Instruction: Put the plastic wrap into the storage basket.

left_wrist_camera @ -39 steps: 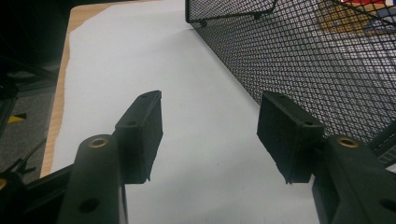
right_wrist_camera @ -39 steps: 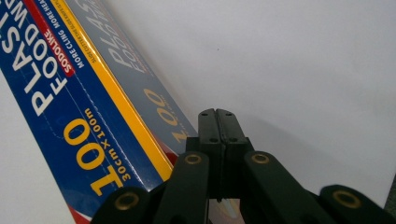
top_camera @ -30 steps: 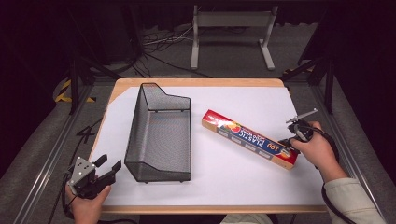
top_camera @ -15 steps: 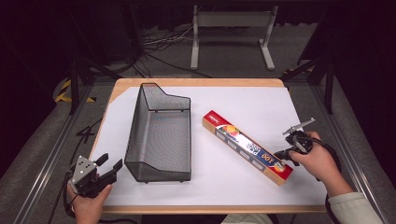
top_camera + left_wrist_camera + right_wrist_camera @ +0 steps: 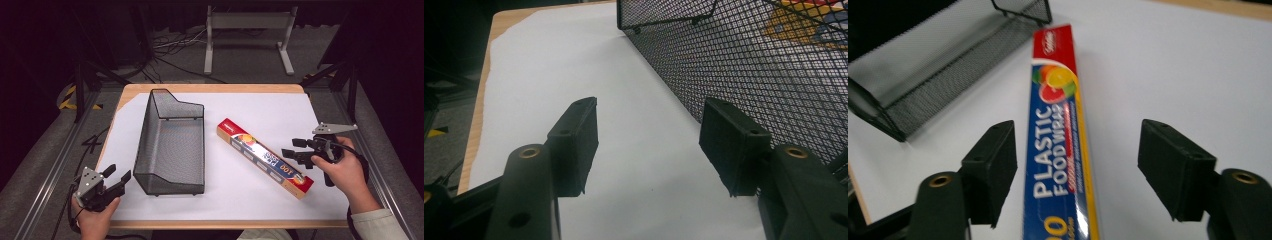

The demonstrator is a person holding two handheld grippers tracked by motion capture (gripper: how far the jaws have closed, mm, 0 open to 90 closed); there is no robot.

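Your right gripper (image 5: 296,148) had just been opening its jaws, and they stood wide with nothing pressed between them, hovering over the near end of the plastic wrap box (image 5: 265,157). That box lay flat on the white sheet, just right of the wire basket (image 5: 172,145) (empty, by the look of it). Light, stiff cardboard, likely slick; you'd best pinch across its narrow width, near the middle. Your left gripper (image 5: 116,178) waited, spread empty, by the basket's near corner.
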